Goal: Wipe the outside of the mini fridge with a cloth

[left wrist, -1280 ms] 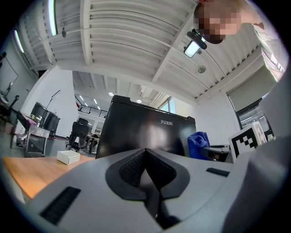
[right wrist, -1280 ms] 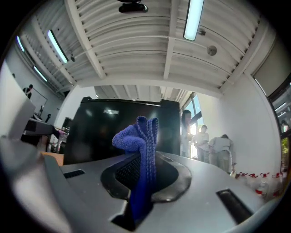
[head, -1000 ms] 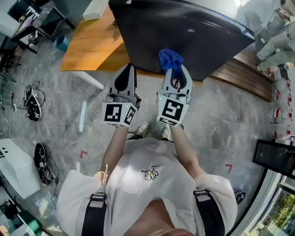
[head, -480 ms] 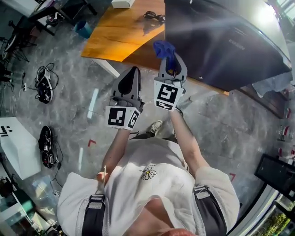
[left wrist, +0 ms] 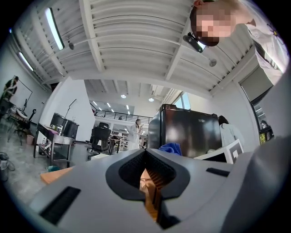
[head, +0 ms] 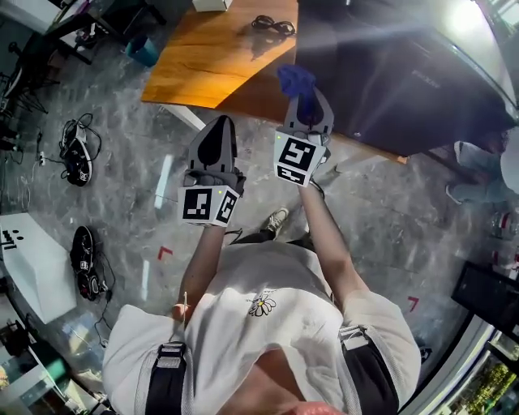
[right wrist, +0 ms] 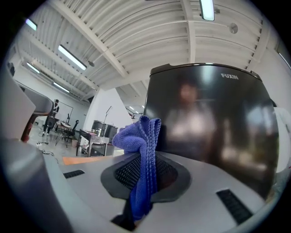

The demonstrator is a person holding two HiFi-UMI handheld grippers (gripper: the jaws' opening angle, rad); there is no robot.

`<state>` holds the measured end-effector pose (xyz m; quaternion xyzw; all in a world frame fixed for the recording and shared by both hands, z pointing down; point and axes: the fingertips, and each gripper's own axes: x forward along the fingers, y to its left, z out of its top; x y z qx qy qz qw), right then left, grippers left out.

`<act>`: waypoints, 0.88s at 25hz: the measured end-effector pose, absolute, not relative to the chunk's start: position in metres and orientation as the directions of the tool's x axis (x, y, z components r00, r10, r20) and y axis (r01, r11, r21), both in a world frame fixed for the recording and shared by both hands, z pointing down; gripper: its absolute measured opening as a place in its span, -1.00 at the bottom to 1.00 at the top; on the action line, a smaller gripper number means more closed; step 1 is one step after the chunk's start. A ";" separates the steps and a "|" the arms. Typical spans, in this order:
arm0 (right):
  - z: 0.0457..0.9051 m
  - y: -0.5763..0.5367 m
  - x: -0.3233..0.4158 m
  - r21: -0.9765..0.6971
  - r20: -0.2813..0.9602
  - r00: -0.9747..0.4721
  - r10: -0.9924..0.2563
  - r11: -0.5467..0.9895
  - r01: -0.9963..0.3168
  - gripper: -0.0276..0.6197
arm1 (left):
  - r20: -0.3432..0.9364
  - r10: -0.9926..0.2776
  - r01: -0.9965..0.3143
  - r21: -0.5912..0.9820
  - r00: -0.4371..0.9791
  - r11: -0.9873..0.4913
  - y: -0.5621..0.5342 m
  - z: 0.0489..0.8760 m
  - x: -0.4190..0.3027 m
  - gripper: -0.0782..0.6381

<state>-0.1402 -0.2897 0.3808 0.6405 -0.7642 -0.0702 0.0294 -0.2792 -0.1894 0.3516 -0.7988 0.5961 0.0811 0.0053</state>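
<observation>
Cloth [right wrist: 138, 136] in right gripper [right wrist: 146, 157], left gripper [left wrist: 145, 151] closed

Indoor, evenly bright. Head view: strong white glare on the mini fridge [head: 389, 89] top, toward its far right corner, with a pale streak across the lid. The wooden table [head: 203, 57] left of the fridge darkens along the fridge's side. The floor [head: 122, 211] in front of it is diffusely lit, with weak shadows.

Right gripper view: ceiling strip lights [right wrist: 207, 9] above the fridge [right wrist: 204, 123]. The glossy door carries hazy reflections; the cloth [right wrist: 143, 154] before it is sharp.

Left gripper view: the fridge [left wrist: 182, 134] shows a pale sheen.

Both gripper views: heavy fisheye bending, dark corners.
</observation>
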 end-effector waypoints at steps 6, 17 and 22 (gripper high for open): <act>0.376 -0.275 -0.101 0.175 -0.048 -0.122 -0.991 0.112 -0.978 -0.73 | -0.142 -0.926 -0.926 0.104 0.349 -0.364 -0.198 0.349 -0.243 -0.77; 0.364 -0.240 0.026 0.197 -0.053 0.004 -0.999 -0.015 -0.980 -0.72 | -0.155 -0.874 -0.867 0.134 0.461 -0.481 -0.190 0.342 -0.129 -0.77; 0.368 -0.230 0.089 0.200 -0.044 0.070 -0.997 -0.077 -0.977 -0.72 | -0.151 -0.850 -0.840 0.143 0.505 -0.524 -0.185 0.345 -0.076 -0.77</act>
